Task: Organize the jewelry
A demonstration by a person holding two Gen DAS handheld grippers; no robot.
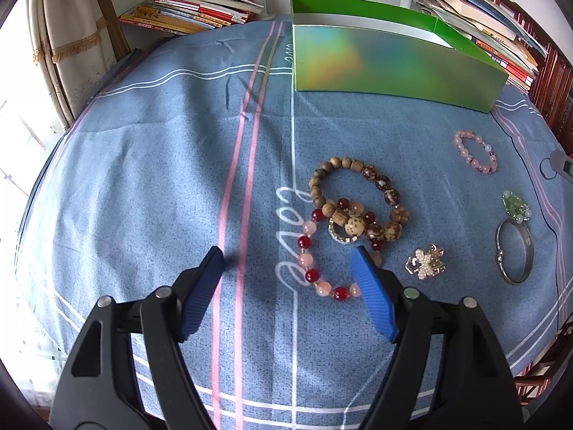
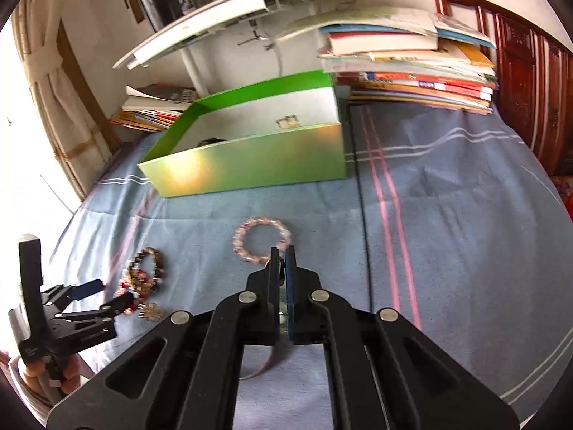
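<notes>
Ribbed blue fingers flank round glassy red-and-pink beads on woven cloth.

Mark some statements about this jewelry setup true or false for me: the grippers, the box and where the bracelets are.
1. The left gripper is open. True.
2. The green box has a lid on it. False: its top is open.
3. The wooden bracelet overlaps the red and pink bracelet. True.
4. The pale pink bracelet lies inside the box. False: it lies on the blue cloth in front of the box.
5. The right gripper has its fingers spread wide. False: they are almost together.
</notes>
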